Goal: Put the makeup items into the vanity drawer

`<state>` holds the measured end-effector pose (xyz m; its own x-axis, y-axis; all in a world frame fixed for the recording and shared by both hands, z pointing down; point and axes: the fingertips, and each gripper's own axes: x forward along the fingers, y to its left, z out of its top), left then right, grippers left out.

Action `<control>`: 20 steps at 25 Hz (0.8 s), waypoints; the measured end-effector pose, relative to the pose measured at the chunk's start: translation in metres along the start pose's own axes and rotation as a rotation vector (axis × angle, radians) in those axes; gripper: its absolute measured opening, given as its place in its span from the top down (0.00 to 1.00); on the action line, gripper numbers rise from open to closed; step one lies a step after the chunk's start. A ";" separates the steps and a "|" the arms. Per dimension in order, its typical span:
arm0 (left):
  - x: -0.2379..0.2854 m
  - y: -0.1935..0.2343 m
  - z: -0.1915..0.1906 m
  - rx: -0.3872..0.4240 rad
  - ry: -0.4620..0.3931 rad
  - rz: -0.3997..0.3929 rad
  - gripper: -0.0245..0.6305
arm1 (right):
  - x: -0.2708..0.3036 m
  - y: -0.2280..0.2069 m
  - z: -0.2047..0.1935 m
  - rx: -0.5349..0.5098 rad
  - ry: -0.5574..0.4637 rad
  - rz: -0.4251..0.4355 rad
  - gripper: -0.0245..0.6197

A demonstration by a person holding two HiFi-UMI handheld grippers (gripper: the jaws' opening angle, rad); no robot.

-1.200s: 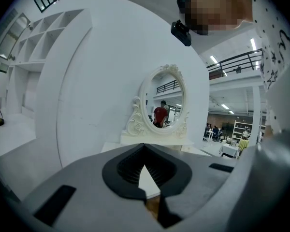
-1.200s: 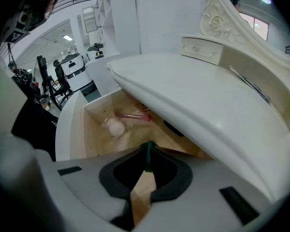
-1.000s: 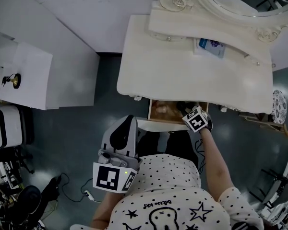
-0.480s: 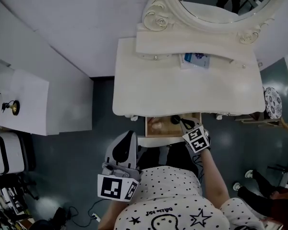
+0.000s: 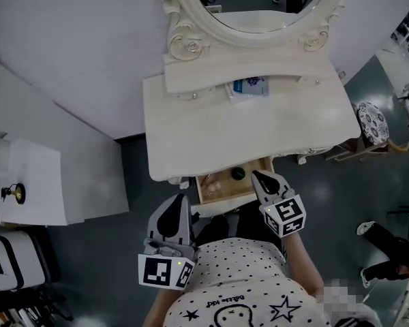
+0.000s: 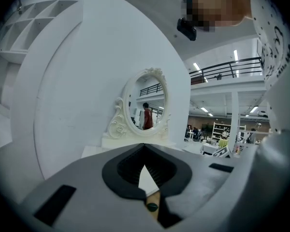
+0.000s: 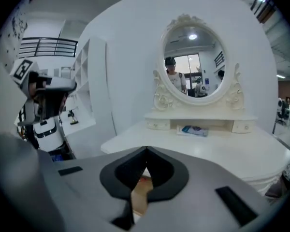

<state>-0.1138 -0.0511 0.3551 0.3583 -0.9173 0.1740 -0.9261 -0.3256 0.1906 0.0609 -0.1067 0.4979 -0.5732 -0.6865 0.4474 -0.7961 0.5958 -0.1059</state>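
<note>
The white vanity table [image 5: 245,131] stands against the wall, and its drawer [image 5: 226,189] is pulled open toward the person. The right hand-held gripper [image 5: 257,176], which was reaching down into the drawer a moment ago, has come back out. It now sits just beside the drawer's right edge with its jaws closed together and nothing between them. The left hand-held gripper [image 5: 175,201] hangs to the left of the drawer and nearer the person, its jaws likewise closed and empty. A small dark round item [image 5: 238,174] now lies in the right part of the drawer, clear of the right jaws, so that piece looks delivered. Some pale items [image 5: 213,180] lie in the drawer's left part. A blue-and-white packet [image 5: 249,87] rests on the table top, well behind the drawer, so I judge the job unfinished.
</note>
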 end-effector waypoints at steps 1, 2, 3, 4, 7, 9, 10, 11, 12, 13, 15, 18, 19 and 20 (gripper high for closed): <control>0.000 -0.001 0.000 0.003 -0.001 -0.010 0.97 | -0.007 0.001 0.010 0.016 -0.036 -0.011 0.95; -0.001 -0.003 0.000 0.006 -0.003 -0.018 0.97 | -0.014 0.002 0.019 0.026 -0.068 -0.022 0.95; -0.001 -0.004 0.001 0.009 -0.007 -0.025 0.97 | -0.021 0.003 0.028 0.030 -0.097 -0.031 0.95; -0.002 -0.005 0.001 0.011 -0.011 -0.031 0.97 | -0.028 0.004 0.037 0.032 -0.123 -0.041 0.95; -0.006 -0.010 0.003 0.014 -0.021 -0.045 0.97 | -0.048 0.009 0.059 0.037 -0.189 -0.060 0.95; -0.008 -0.011 0.004 0.016 -0.026 -0.051 0.97 | -0.059 0.014 0.072 0.032 -0.225 -0.061 0.95; -0.009 -0.012 0.004 0.016 -0.029 -0.054 0.97 | -0.064 0.017 0.077 0.026 -0.239 -0.058 0.95; -0.010 -0.013 0.004 0.016 -0.031 -0.056 0.97 | -0.069 0.020 0.082 0.022 -0.253 -0.056 0.95; -0.010 -0.014 0.004 0.017 -0.033 -0.059 0.97 | -0.074 0.023 0.087 0.021 -0.266 -0.055 0.95; -0.011 -0.016 0.004 0.017 -0.034 -0.062 0.97 | -0.078 0.025 0.090 0.022 -0.278 -0.056 0.95; -0.012 -0.018 0.003 0.019 -0.034 -0.069 0.97 | -0.088 0.029 0.095 0.025 -0.299 -0.063 0.95; -0.012 -0.023 0.003 0.018 -0.036 -0.081 0.97 | -0.103 0.032 0.099 0.037 -0.320 -0.084 0.95; -0.012 -0.024 0.002 0.018 -0.036 -0.084 0.97 | -0.108 0.033 0.100 0.046 -0.326 -0.091 0.95; -0.012 -0.025 0.002 0.017 -0.036 -0.087 0.97 | -0.112 0.035 0.100 0.054 -0.332 -0.097 0.95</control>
<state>-0.0953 -0.0327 0.3463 0.4335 -0.8928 0.1224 -0.8936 -0.4083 0.1868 0.0783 -0.0506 0.3552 -0.5190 -0.8423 0.1454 -0.8541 0.5041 -0.1280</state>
